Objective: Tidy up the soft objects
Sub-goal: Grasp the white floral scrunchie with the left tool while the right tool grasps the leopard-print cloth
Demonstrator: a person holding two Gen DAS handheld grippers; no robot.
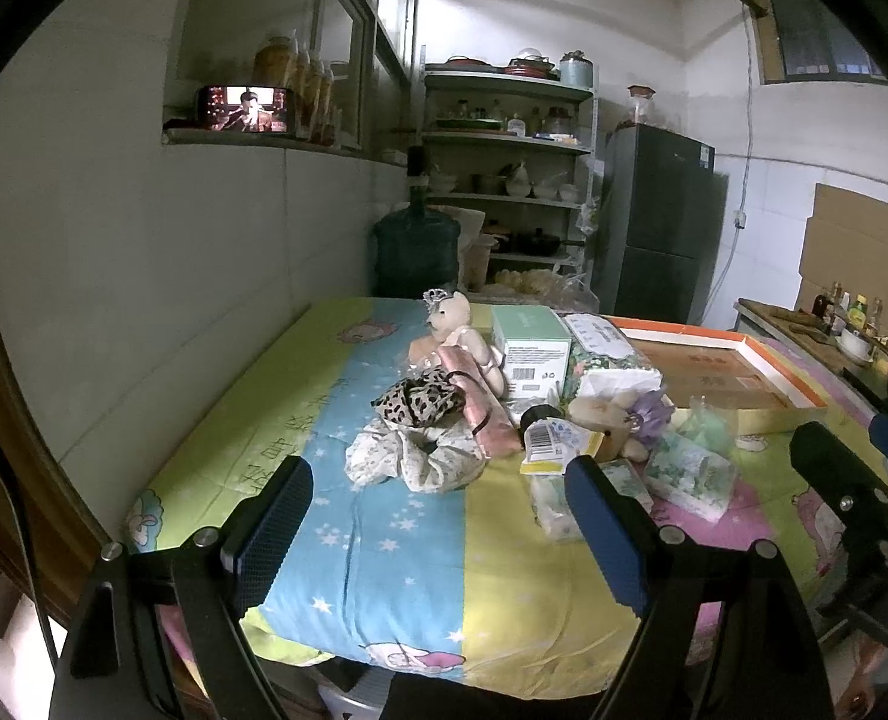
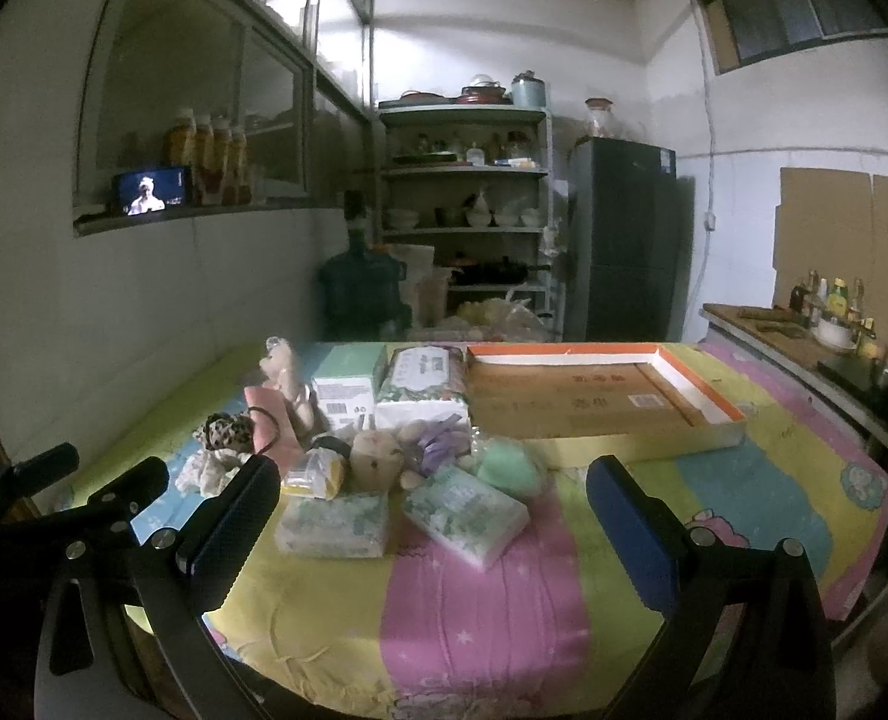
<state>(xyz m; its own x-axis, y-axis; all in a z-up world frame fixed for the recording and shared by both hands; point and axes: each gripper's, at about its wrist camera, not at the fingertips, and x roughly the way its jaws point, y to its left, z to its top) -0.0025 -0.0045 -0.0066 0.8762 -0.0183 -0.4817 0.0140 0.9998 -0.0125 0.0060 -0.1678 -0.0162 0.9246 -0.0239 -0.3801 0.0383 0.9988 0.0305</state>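
A pile of soft things lies on the quilt-covered table [image 1: 408, 570]: a pale teddy bear [image 1: 453, 318], a leopard-print scrunchie [image 1: 417, 399], a floral scrunchie [image 1: 411, 456], a pink cloth [image 1: 480, 408], a small plush [image 2: 375, 459], a green puff [image 2: 507, 465] and tissue packs [image 2: 465, 507] [image 2: 333, 525]. A shallow cardboard box with an orange rim [image 2: 600, 399] lies at the back right. My left gripper [image 1: 438, 531] is open and empty, short of the pile. My right gripper [image 2: 432, 525] is open and empty, just before the tissue packs.
A green-white carton [image 1: 534, 348] and a large tissue bag [image 2: 423, 387] stand behind the pile. Shelves [image 2: 465, 204], a fridge [image 2: 621, 240] and a water jug [image 1: 417, 246] stand beyond the table. A counter with bottles [image 2: 828, 318] runs along the right. The wall is at the left.
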